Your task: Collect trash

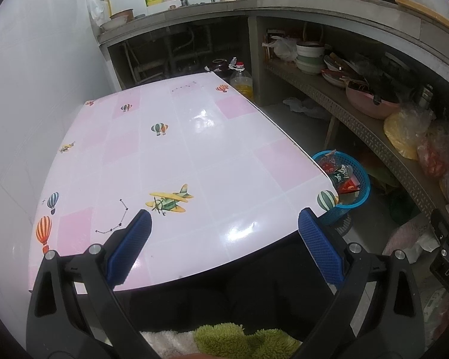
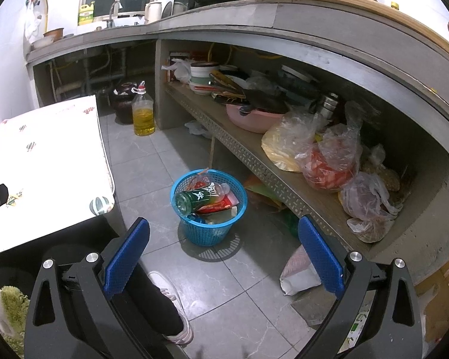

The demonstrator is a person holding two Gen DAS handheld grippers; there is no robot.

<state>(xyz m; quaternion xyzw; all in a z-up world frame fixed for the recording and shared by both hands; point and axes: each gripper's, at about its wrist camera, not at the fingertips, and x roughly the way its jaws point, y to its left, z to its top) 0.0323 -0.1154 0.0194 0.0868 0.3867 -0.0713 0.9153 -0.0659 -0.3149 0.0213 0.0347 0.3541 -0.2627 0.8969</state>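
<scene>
Left tongs [image 1: 224,224] agape over table [image 1: 170,137], right tongs [image 2: 224,233] agape above basket [image 2: 208,233]

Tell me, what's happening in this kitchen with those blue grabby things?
A person is tidying up trash with a tool in each hand. Both the left tool and the right tool are open and hold nothing. The table has no trash showing on it. The blue basket on the floor beside it already holds a green bottle and some wrappers, so the collecting looks mostly done.
</scene>
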